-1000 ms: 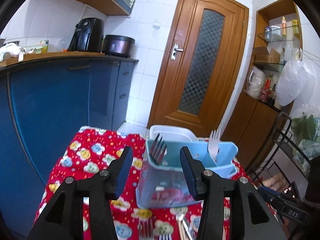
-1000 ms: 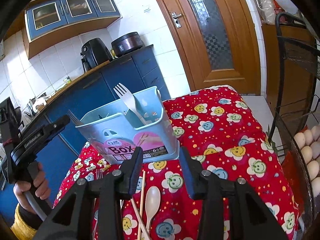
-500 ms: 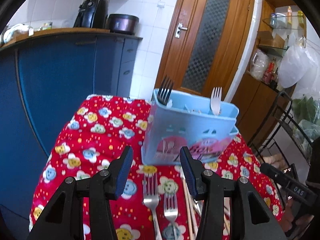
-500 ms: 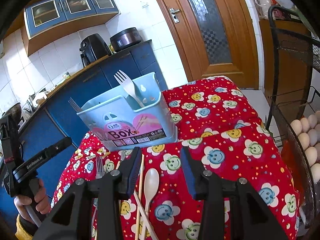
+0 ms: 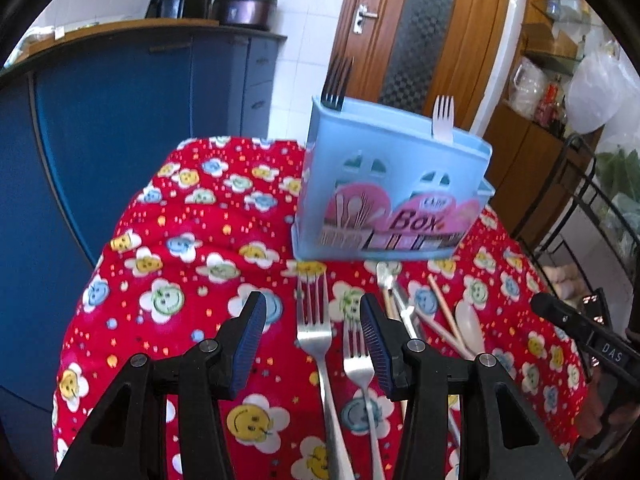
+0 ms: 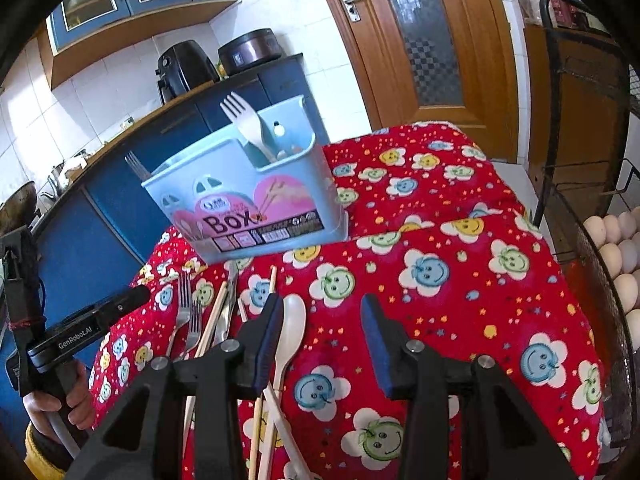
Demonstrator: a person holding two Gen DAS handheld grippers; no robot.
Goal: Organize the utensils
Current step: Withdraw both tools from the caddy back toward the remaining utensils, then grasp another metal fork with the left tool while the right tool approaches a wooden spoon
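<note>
From the left wrist view, the left gripper (image 5: 312, 330) hangs above a table covered with a red cloth (image 5: 192, 240) printed with smiling flowers, its two blue-padded fingers spread apart with nothing pinched between them. Seen between those fingers, lying on the cloth, is a large metal fork (image 5: 316, 332), and just beside it, close against the right-hand finger, a smaller metal fork (image 5: 358, 354); both have their tines pointing toward the far side of the table. To the right of the forks lie wooden chopsticks (image 5: 442, 306), a metal utensil (image 5: 394, 292) whose kind is hard to tell, and a pale spoon (image 5: 470, 326). Beyond them stands a light blue utensil box (image 5: 394, 200) with a pink label; a dark fork (image 5: 338, 80) sticks up from its left end and a white plastic fork (image 5: 443, 118) from its right end. At the right edge part of the right gripper's black body shows. From the right wrist view, the right gripper (image 6: 320, 336) also has its fingers held apart over the cloth (image 6: 460, 272), gripping nothing; the pale spoon (image 6: 290, 328) lies just beside its left-hand finger, with the chopsticks (image 6: 218, 312) and the two metal forks (image 6: 188, 312) further left. The utensil box (image 6: 248, 204) stands upright beyond them, the white fork (image 6: 242, 120) leaning in its right compartment. At the left edge, a person's hand (image 6: 60, 404) holds the handle of the left gripper, and at the right a wire rack holds eggs (image 6: 616, 248).
</note>
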